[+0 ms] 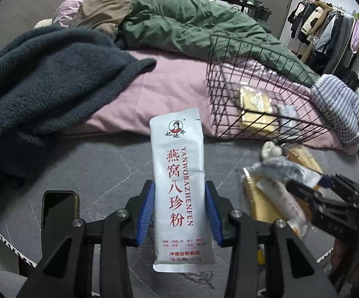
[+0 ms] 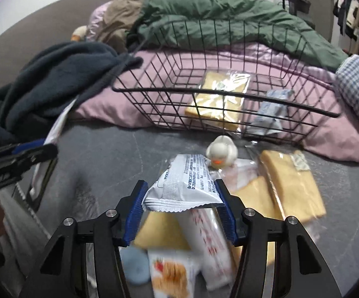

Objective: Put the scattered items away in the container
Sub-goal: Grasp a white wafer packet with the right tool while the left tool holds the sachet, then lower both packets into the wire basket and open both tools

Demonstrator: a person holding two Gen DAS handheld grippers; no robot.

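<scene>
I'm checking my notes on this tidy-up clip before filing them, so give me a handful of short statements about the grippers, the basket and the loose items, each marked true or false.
1. The left gripper is shut on a tall white sachet printed with red characters. True.
2. The right gripper is open and holds nothing. False: it is shut on a white snack packet.
3. The wire basket already holds a wrapped bread slice. True.
4. The toy duck lies inside the basket. False: it sits on the grey surface in front of the basket.
5. A phone lies left of the left gripper. True.
</scene>
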